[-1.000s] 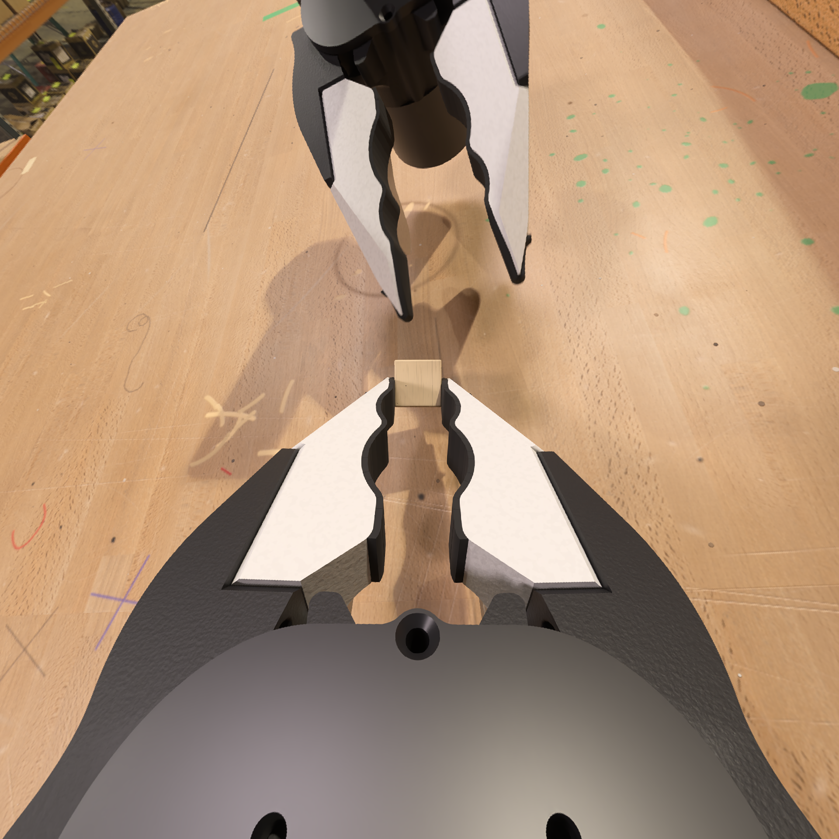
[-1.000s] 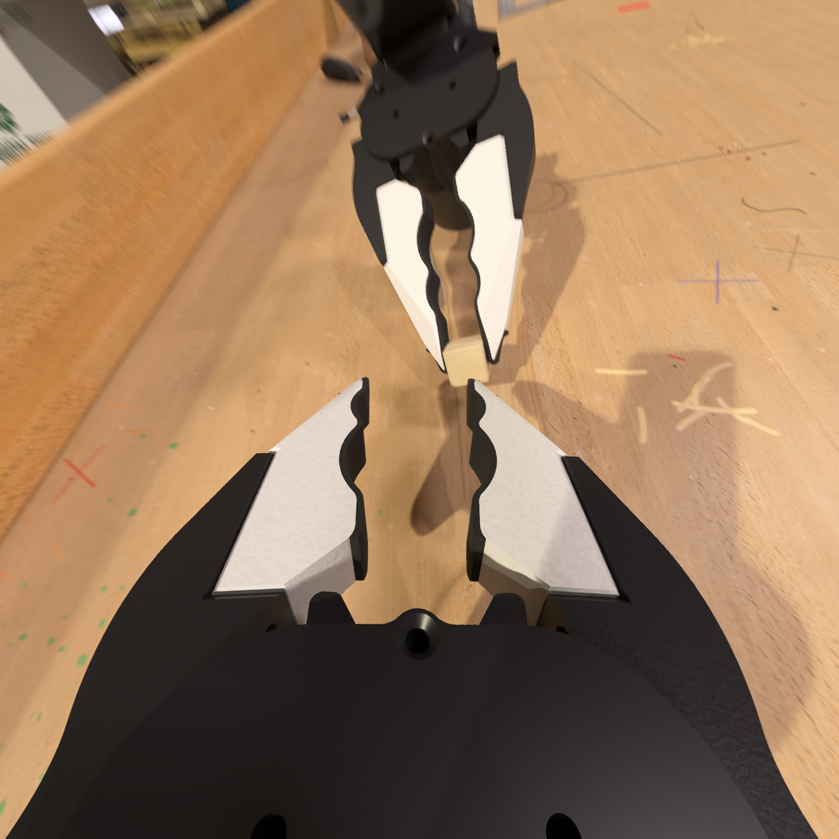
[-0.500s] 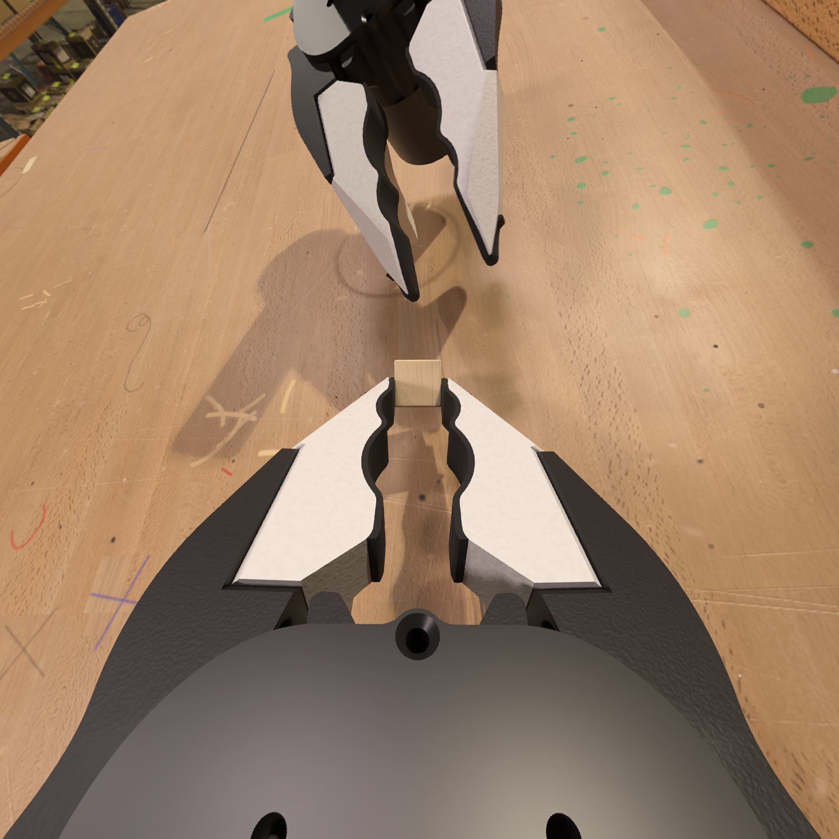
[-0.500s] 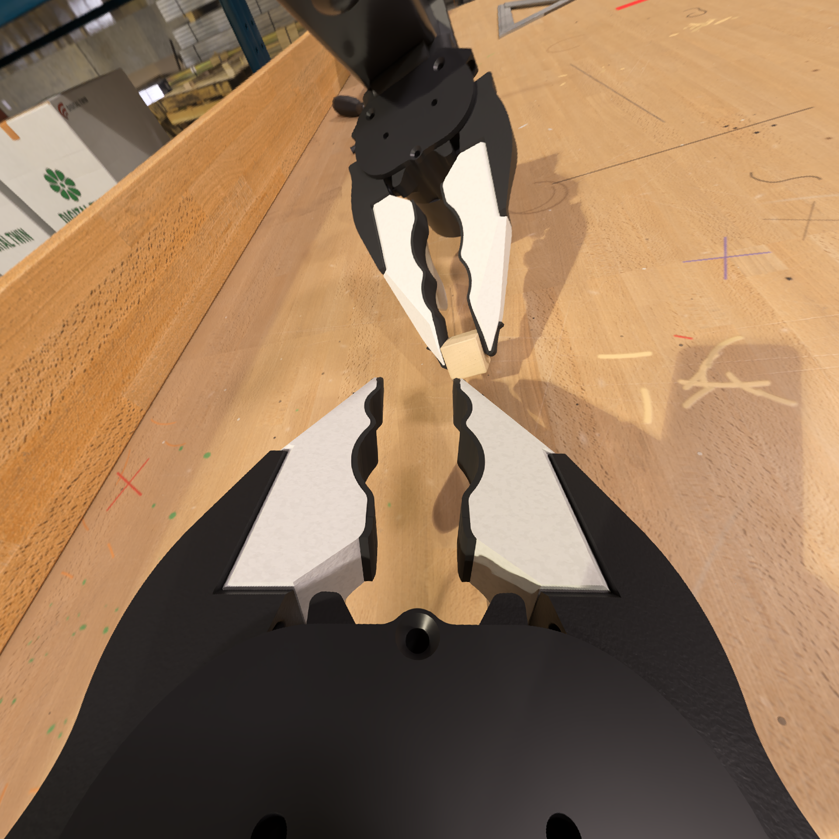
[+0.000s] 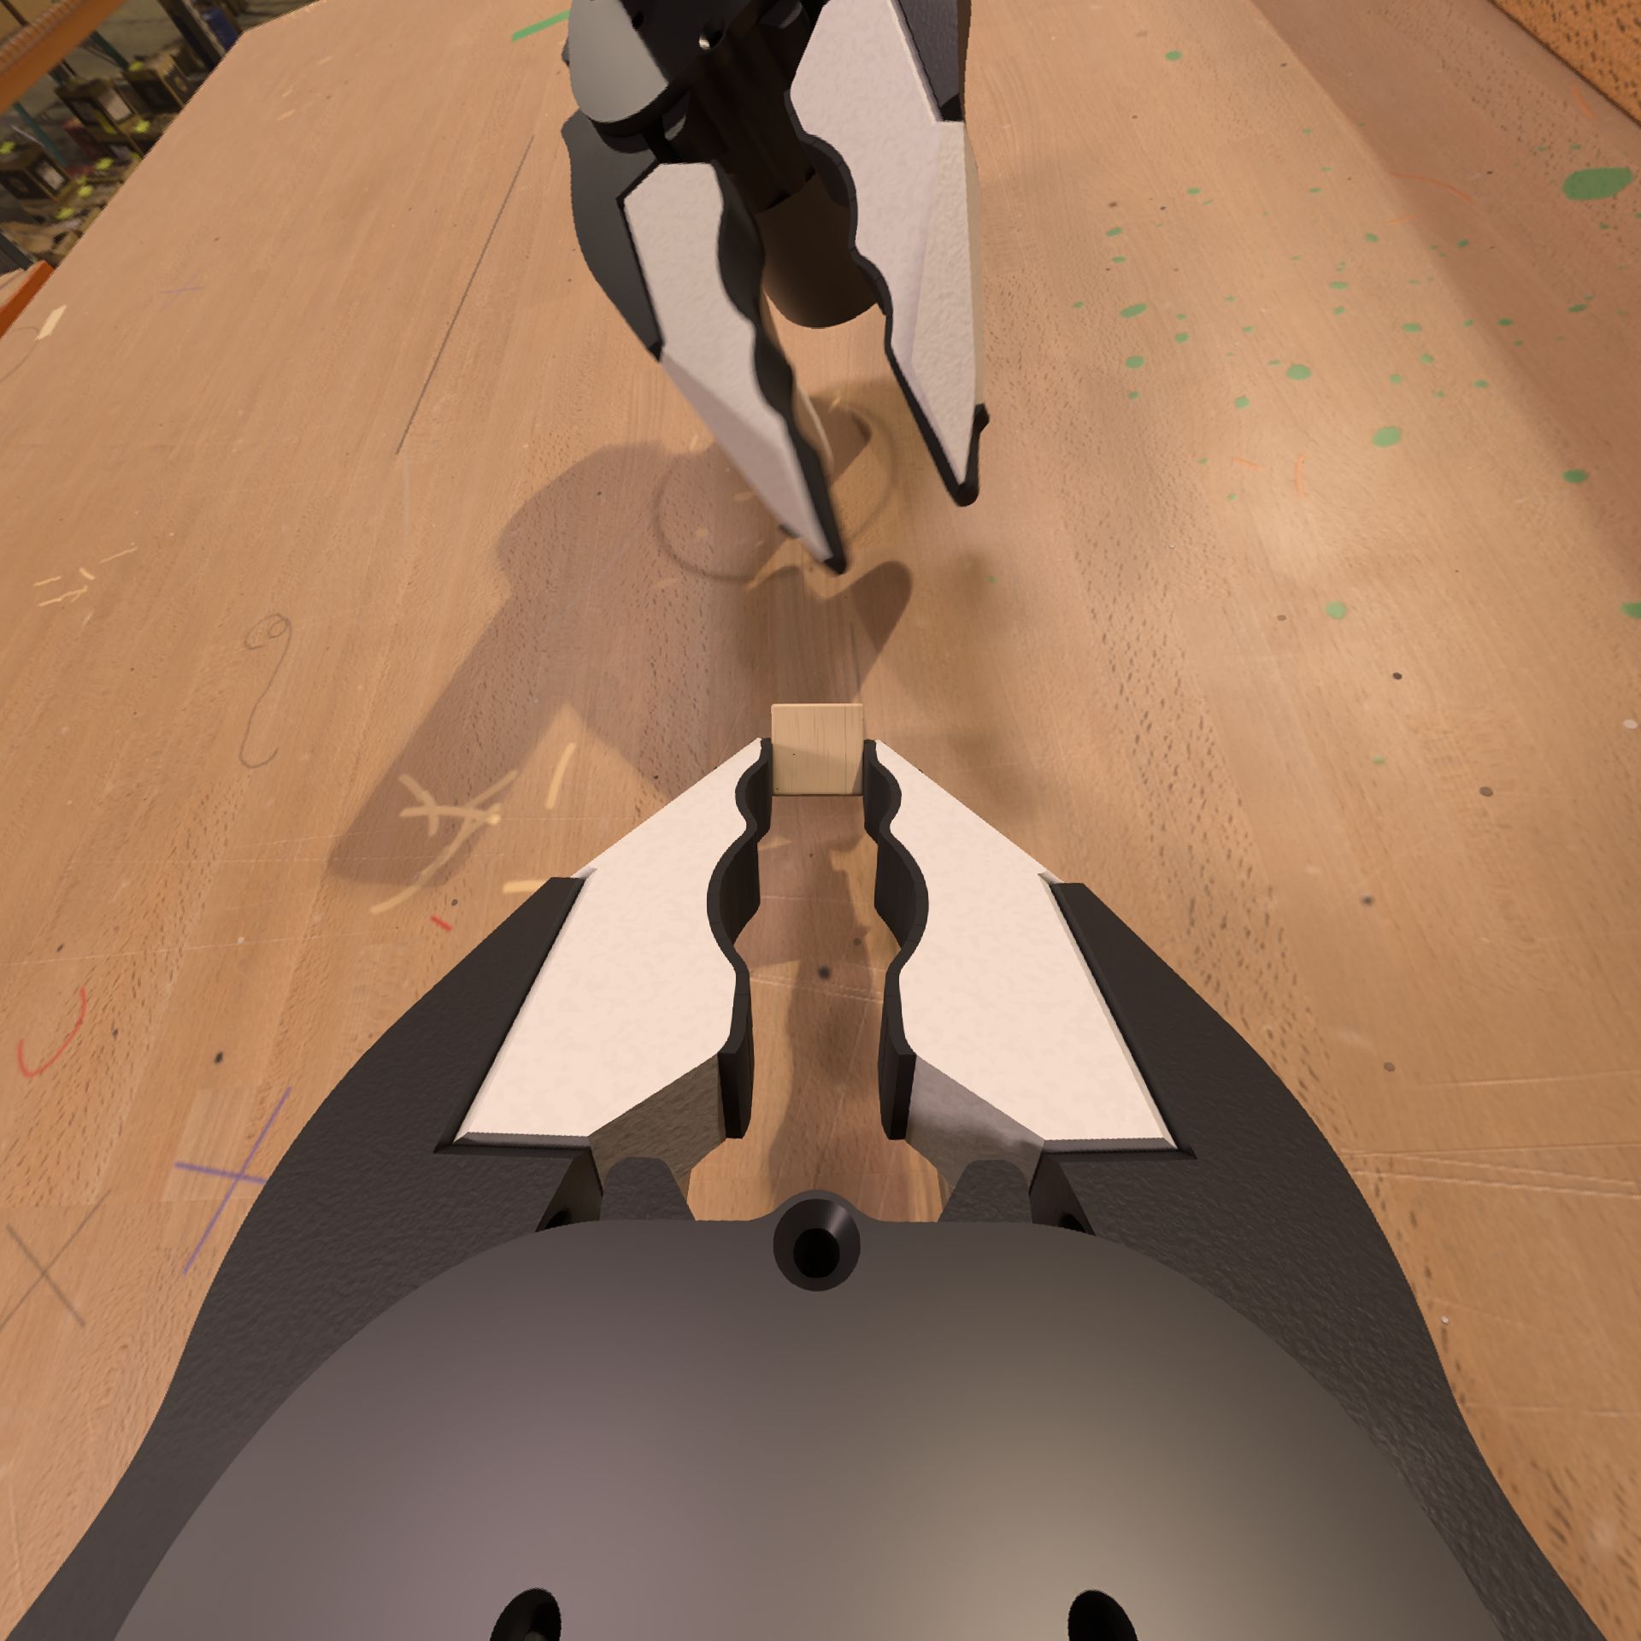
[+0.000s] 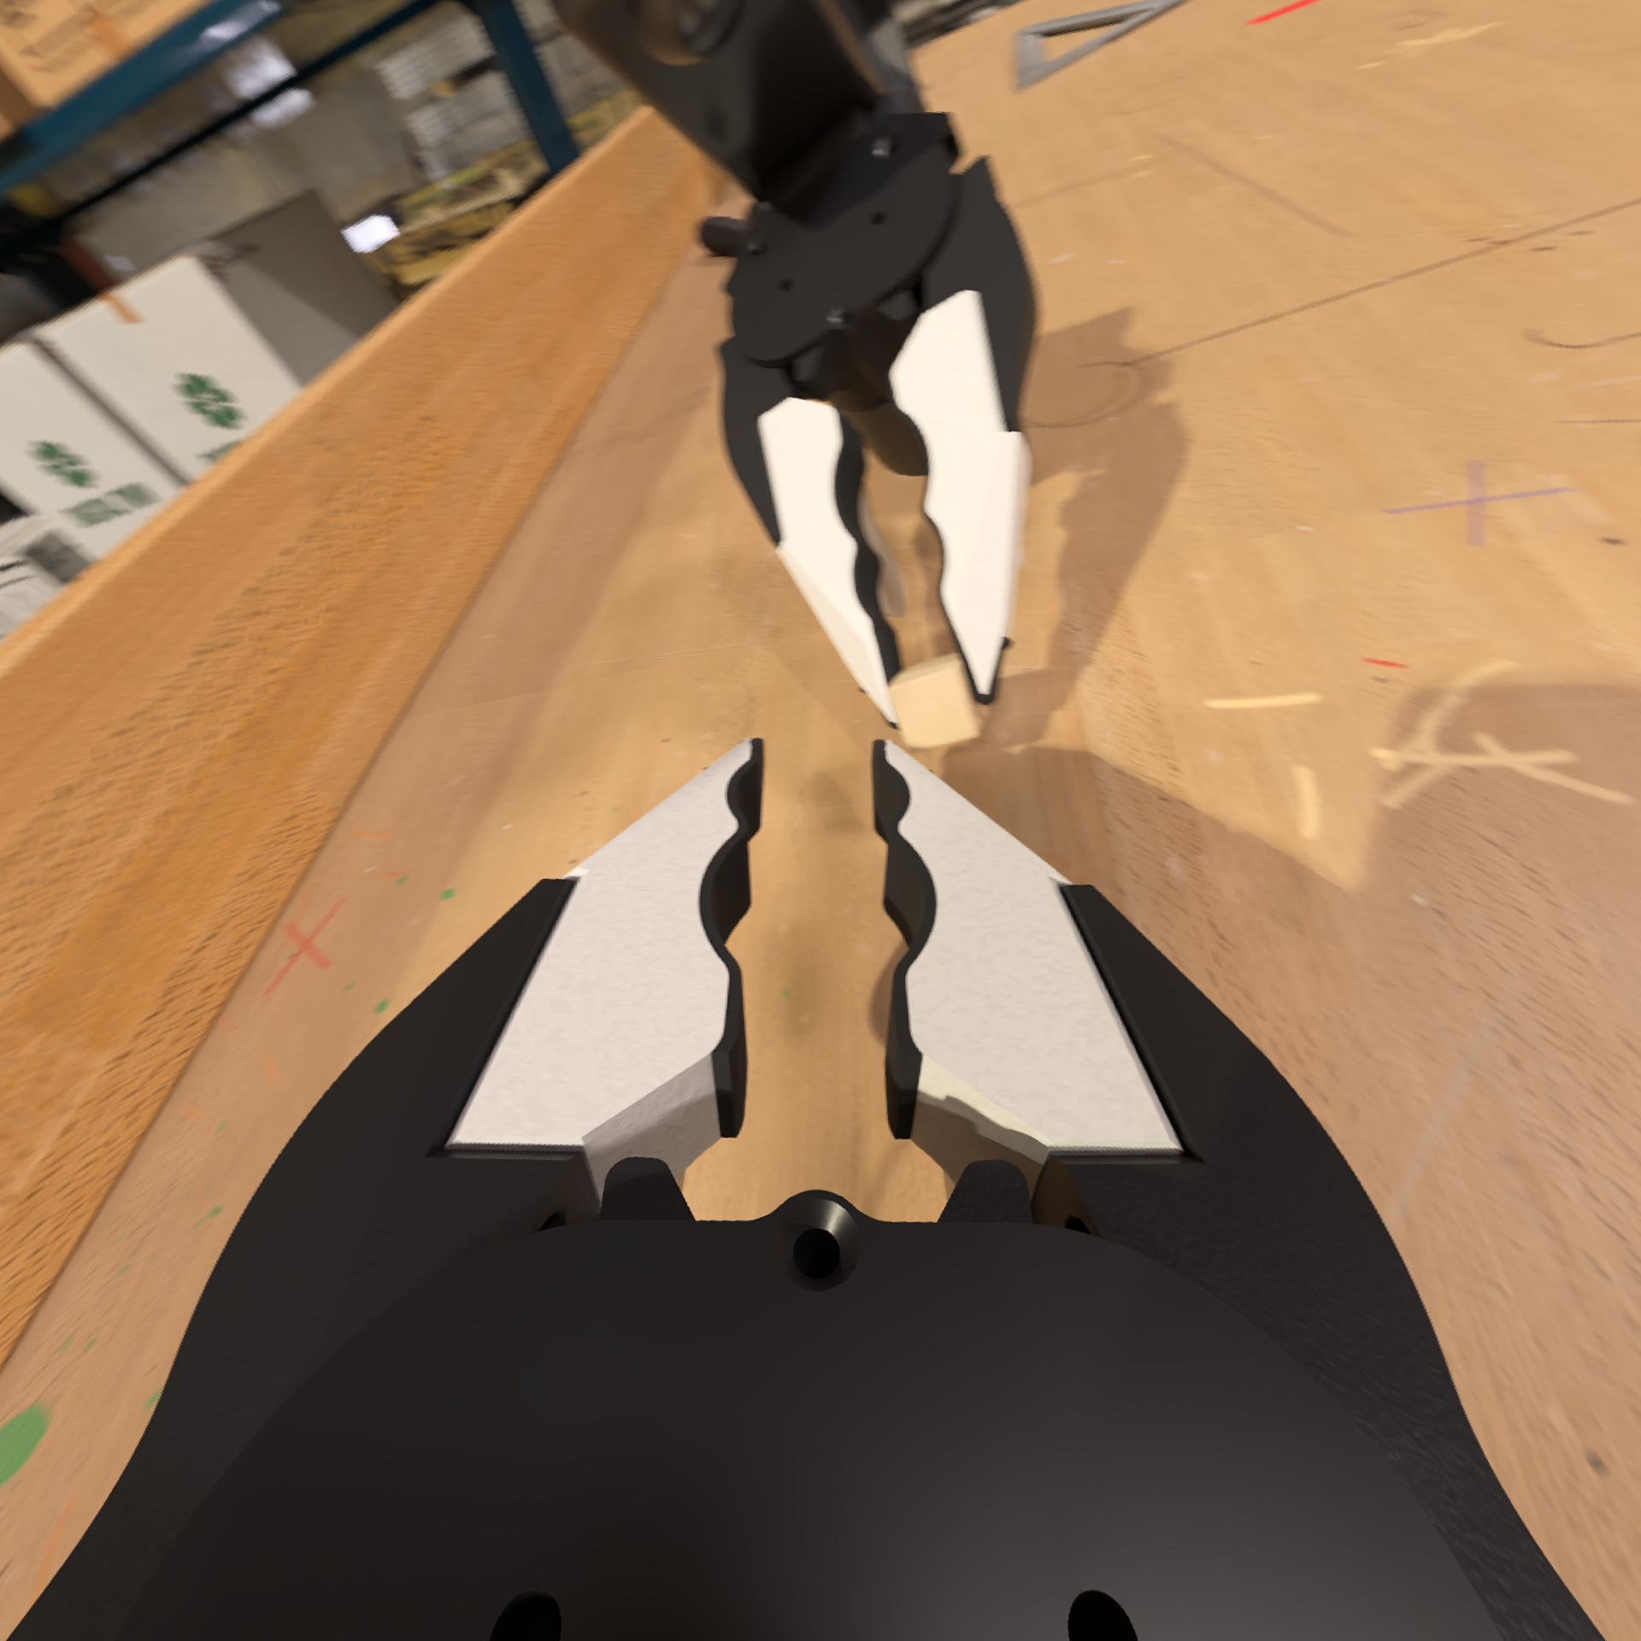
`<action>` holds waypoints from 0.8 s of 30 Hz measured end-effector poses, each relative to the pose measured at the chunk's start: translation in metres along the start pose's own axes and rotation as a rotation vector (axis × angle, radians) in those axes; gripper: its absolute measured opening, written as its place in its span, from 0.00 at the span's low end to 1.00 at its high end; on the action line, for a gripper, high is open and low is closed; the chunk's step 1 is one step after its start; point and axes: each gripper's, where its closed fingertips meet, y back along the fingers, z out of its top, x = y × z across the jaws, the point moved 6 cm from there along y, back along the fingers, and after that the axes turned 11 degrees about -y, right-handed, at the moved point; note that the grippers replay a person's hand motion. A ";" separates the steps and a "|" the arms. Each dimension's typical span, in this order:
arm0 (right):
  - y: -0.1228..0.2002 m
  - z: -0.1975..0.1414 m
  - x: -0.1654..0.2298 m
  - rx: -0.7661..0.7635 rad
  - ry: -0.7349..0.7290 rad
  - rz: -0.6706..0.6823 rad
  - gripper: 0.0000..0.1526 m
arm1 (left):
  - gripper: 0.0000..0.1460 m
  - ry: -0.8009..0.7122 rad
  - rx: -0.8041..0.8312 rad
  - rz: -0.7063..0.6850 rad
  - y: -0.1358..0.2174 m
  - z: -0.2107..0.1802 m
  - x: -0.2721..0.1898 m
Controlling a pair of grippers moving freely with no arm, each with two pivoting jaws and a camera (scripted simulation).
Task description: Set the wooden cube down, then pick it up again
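A small pale wooden cube (image 5: 817,750) is pinched between the tips of my left gripper (image 5: 817,757), which is shut on it. It hangs low over the wooden tabletop (image 5: 1243,799); I cannot tell whether it touches. The right wrist view shows the cube (image 6: 932,710) between the left gripper's fingertips (image 6: 939,704). My right gripper (image 6: 817,748) is empty, its jaws a narrow gap apart, just short of the cube. In the left wrist view the right gripper (image 5: 897,526) hangs beyond the cube, pointing down towards it.
A raised wooden wall (image 6: 266,666) runs along the table's left side in the right wrist view, with white boxes (image 6: 133,400) beyond it. A grey triangle (image 6: 1092,35) lies far back. Green paint spots (image 5: 1296,371) and pen marks dot the tabletop.
My right gripper has narrowed its jaws and drawn back and up, tilting, so the cube sits right of its centre line. My left gripper still holds the cube in the same place.
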 end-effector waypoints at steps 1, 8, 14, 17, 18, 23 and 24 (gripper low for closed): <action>0.001 0.000 -0.003 -0.009 0.001 -0.051 0.21 | 0.13 0.000 0.000 0.000 0.000 0.000 0.000; -0.006 -0.004 -0.007 0.065 0.025 -0.133 0.31 | 0.13 0.001 -0.001 -0.001 0.000 0.000 0.000; -0.003 -0.004 -0.005 0.057 0.022 -0.088 0.16 | 0.13 0.001 0.004 -0.001 0.000 0.000 0.000; -0.002 -0.003 -0.007 0.029 0.031 -0.130 0.23 | 0.13 0.001 0.005 -0.002 0.000 0.000 0.000; -0.001 -0.002 -0.008 0.022 0.033 -0.138 0.25 | 0.13 -0.001 0.006 -0.002 -0.001 0.000 0.000; -0.004 -0.003 -0.009 0.055 0.030 -0.157 0.31 | 0.13 0.004 0.004 -0.001 0.002 0.000 -0.003; -0.004 -0.004 -0.008 0.062 0.037 -0.142 0.30 | 0.13 0.004 0.005 -0.002 0.002 0.000 -0.004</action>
